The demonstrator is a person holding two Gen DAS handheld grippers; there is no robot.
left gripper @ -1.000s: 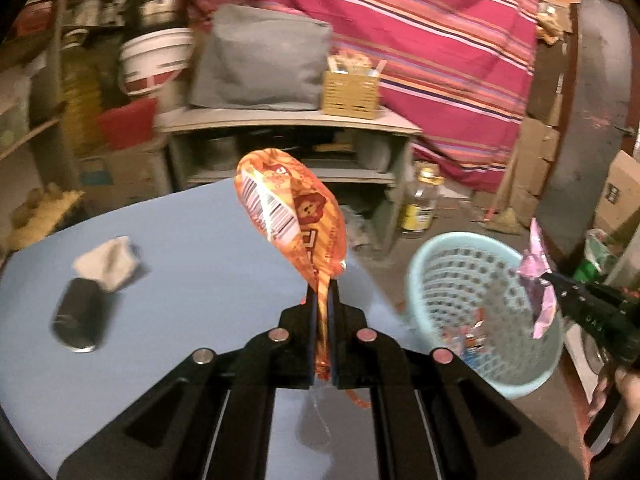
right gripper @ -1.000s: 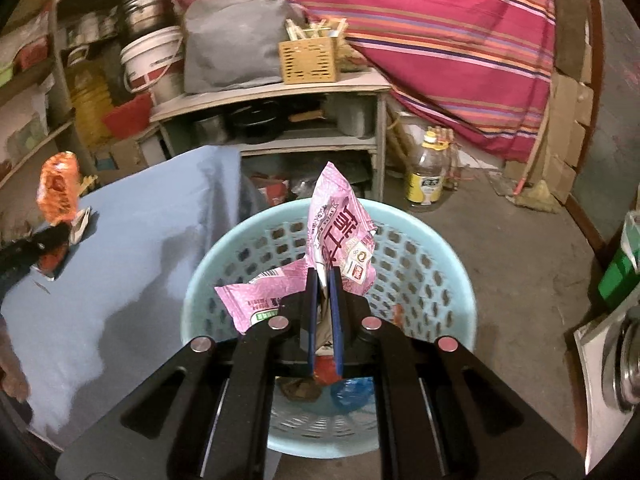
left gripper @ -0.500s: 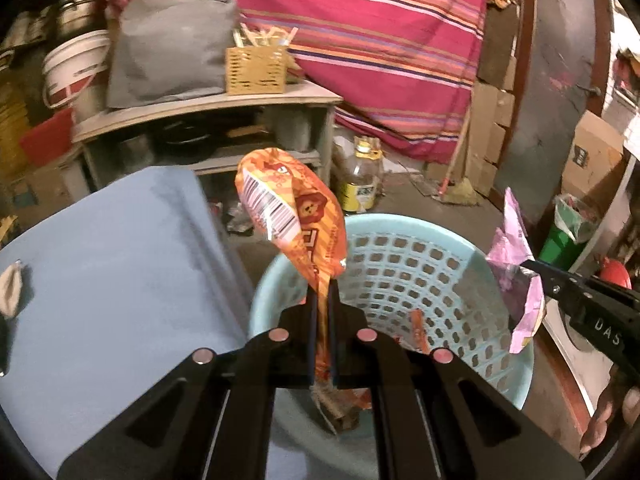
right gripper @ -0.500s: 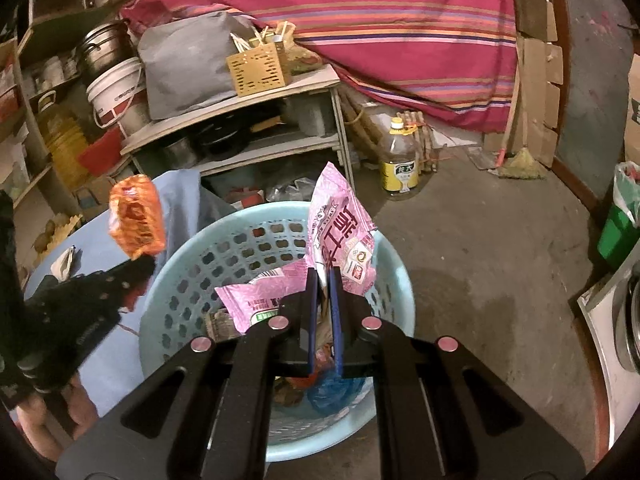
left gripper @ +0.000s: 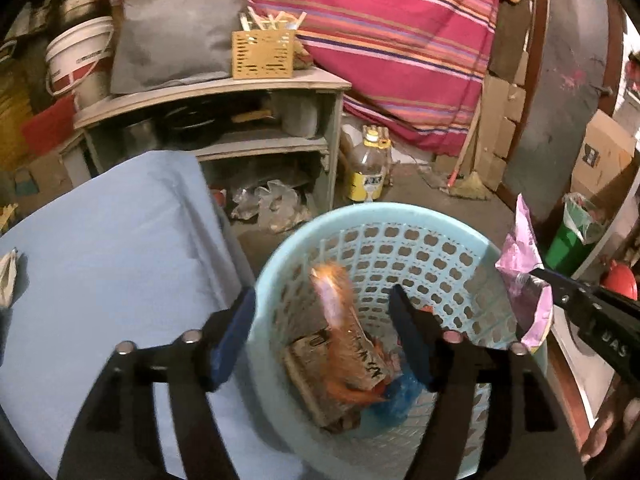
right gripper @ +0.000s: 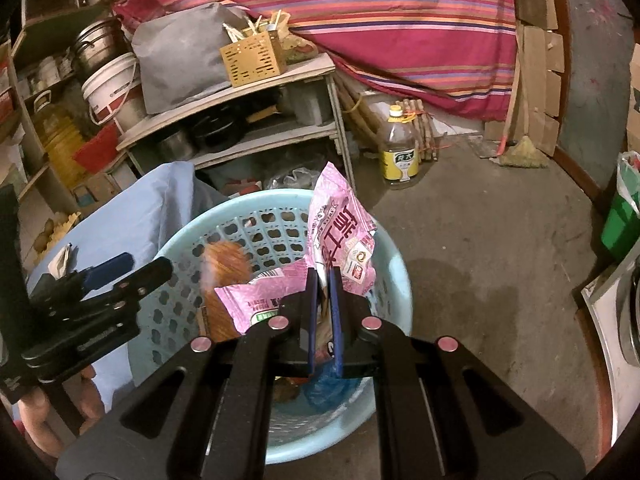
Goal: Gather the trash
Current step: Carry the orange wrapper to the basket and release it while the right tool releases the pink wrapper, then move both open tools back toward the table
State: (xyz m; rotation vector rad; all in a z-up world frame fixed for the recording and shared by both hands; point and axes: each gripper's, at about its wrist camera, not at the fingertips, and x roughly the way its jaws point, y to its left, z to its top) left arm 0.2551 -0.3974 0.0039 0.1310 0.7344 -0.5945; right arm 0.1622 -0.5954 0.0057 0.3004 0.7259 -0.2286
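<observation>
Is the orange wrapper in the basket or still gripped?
Released: orange wrapper blurs mid-fall inside the basket, between the just-opened left tool fingers.

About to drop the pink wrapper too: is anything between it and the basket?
Nothing visible. The pink wrapper, clamped in the right claw, hangs over the open basket. The left claw has just opened; the blurred orange wrapper is clear of it.

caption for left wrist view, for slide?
Left gripper just opened, orange wrapper dropping into blue basket.
</observation>
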